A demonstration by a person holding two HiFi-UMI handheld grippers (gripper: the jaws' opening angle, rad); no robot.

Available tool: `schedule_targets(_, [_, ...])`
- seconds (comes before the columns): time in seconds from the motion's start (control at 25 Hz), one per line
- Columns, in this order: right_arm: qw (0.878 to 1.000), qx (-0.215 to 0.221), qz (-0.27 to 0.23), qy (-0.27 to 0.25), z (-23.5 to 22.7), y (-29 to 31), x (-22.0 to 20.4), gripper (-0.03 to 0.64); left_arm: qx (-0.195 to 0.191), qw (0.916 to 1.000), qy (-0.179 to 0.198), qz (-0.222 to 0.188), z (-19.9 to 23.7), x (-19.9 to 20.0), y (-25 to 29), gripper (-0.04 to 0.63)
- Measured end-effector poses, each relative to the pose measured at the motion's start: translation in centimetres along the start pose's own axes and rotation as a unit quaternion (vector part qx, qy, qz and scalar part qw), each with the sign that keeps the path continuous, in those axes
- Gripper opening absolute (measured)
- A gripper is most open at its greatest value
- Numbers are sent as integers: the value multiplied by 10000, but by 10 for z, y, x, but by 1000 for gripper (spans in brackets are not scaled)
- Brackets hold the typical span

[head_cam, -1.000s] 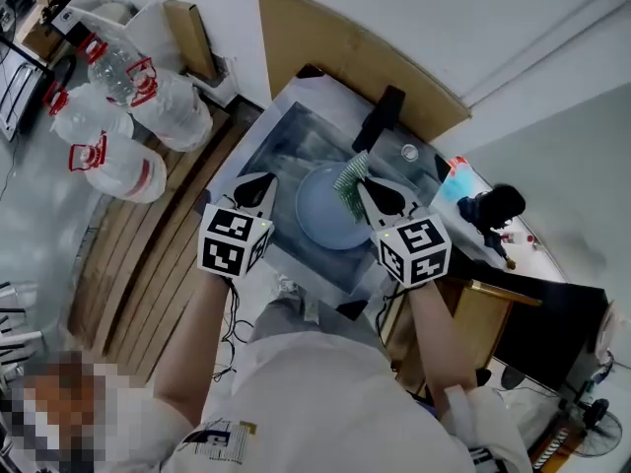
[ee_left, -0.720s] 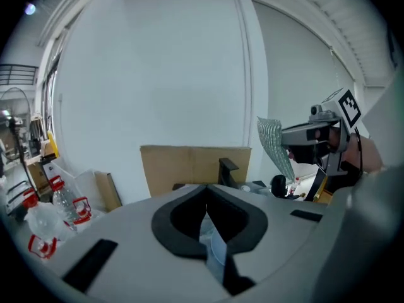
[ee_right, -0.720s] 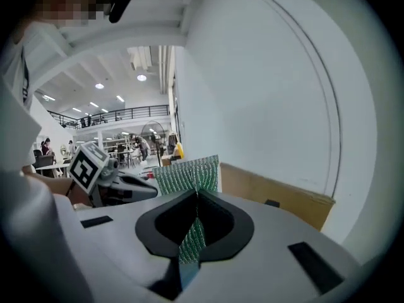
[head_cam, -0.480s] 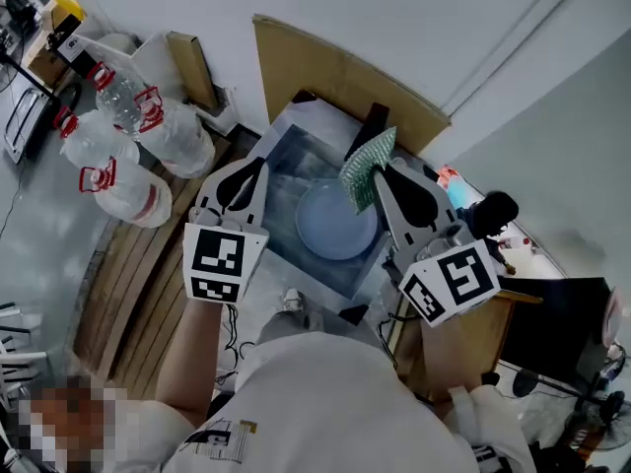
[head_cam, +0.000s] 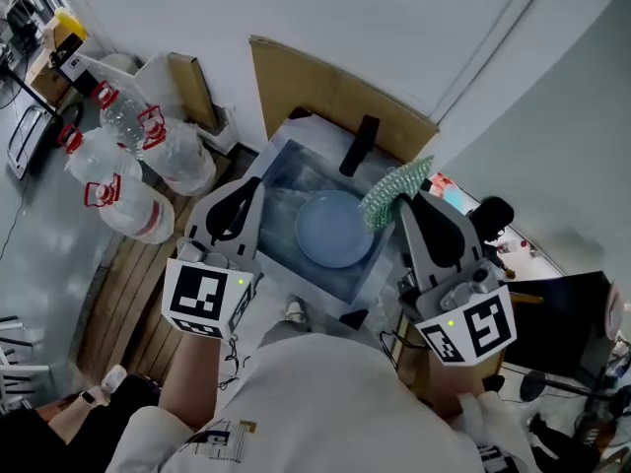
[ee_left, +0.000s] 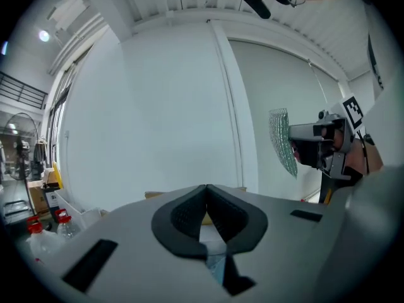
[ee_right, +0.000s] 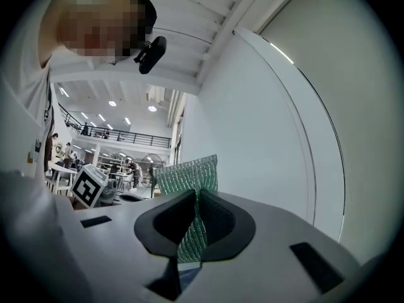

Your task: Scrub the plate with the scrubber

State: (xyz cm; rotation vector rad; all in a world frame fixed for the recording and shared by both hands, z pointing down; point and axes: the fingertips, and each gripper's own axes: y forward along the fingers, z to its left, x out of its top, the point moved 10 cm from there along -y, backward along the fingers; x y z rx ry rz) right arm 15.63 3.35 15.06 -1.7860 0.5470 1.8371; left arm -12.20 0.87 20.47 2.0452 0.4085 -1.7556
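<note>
Right gripper (ee_right: 193, 202) pads clamp upright green mesh scrubber (ee_right: 188, 173); jaws just eased slightly apart. White wall (ee_right: 252, 137) behind, railed balcony (ee_right: 113, 136) far left.

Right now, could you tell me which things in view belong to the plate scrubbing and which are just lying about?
Job: plate in the sink; scrubber between the jaws of the right gripper, which have just been easing open; left gripper, shut and empty.
Lying about: water bottles on the floor; brown board behind the sink.
</note>
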Motion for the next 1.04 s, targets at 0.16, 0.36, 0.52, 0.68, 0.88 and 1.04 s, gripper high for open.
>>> schedule_targets(0.16, [10000,-4,40,-21,4,-12,0,49,44,9999,-62,-153,-4,1,-17,17])
schedule_targets(0.36, [9996,27,264,84,10,-18,-11,51,108,9997,-83,-224,-5,-1,-32,17])
schedule_targets(0.52, [9991,43,404,157,13,-20,-17,51,119,9998,-95,-138,-6,-3,-37,17])
schedule_targets(0.68, [9989,49,426,177,16,-18,-22,51,114,9998,-140,13,-5,-11,-42,17])
schedule_targets(0.88, [9989,48,429,183,22,-15,-22,52,157,9997,-159,61,-2,-14,-51,17])
schedule_targets(1.04, [9986,59,485,193,26,-13,-25,52,187,9997,-151,96,2,-17,-56,17])
